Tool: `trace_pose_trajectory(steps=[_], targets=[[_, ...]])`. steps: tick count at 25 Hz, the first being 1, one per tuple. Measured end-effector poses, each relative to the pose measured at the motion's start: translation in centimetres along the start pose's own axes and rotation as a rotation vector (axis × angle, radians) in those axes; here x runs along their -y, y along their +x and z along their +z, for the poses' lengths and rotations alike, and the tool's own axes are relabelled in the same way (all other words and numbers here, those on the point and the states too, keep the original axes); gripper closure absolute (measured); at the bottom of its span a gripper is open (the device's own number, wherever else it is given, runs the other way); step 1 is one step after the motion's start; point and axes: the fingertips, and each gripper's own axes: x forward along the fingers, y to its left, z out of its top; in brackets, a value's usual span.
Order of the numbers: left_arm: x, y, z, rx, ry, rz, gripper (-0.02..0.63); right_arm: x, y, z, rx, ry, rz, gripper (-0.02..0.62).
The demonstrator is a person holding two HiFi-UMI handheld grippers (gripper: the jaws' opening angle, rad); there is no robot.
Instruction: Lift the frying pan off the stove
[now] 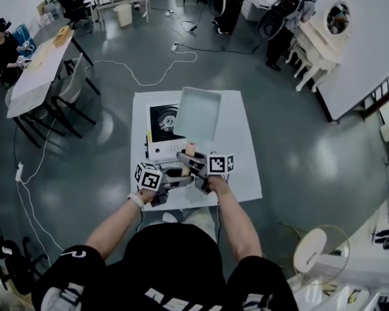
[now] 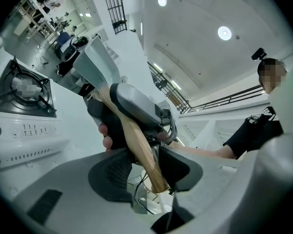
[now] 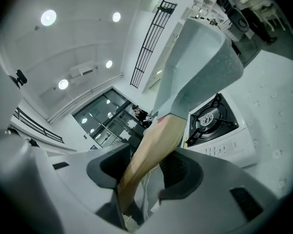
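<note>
Both claws are clamping the pale wooden handle [image 3: 154, 150] of the square, pale grey-blue frying pan [image 1: 198, 113]. The left gripper [image 2: 146, 167] is pinching the handle's free end, and the right gripper [image 3: 146, 172] is biting just ahead of it, nearer the pan body. Beyond both sets of jaws the pan is riding in the air, tilted, apart from the white single-burner stove [image 1: 161, 125] sitting below and ahead of the claws on the white table [image 1: 243, 173]. By my reading the lift itself is under way, with the pan clear of the black burner grate [image 3: 212, 118]. The next move is calling for steady, matched pressure from both hands, so that long handle isn't twisting. The pan is looking empty, straight-walled and matte, with fine speckling.
</note>
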Motion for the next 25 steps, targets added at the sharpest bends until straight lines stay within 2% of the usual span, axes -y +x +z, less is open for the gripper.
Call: trace_pose_trajectory(steps=[8, 18, 25], targets=[[1.1, 3.9, -1.3, -0.085, 0.003, -0.073, 0.44, 1.3, -5.1, 0.2, 0.091, 0.022, -0.072, 0.413], [2.3, 7.4, -2.4, -0.137, -0.011, -0.129, 0.44, 2.3, -9.5, 0.0, 0.159, 0.055, -0.123, 0.411], [2.6, 7.7, -2.7, -0.152, -0.02, -0.12, 0.44, 2.0, -9.8, -0.2, 0.184, 0.093, -0.081, 0.411]])
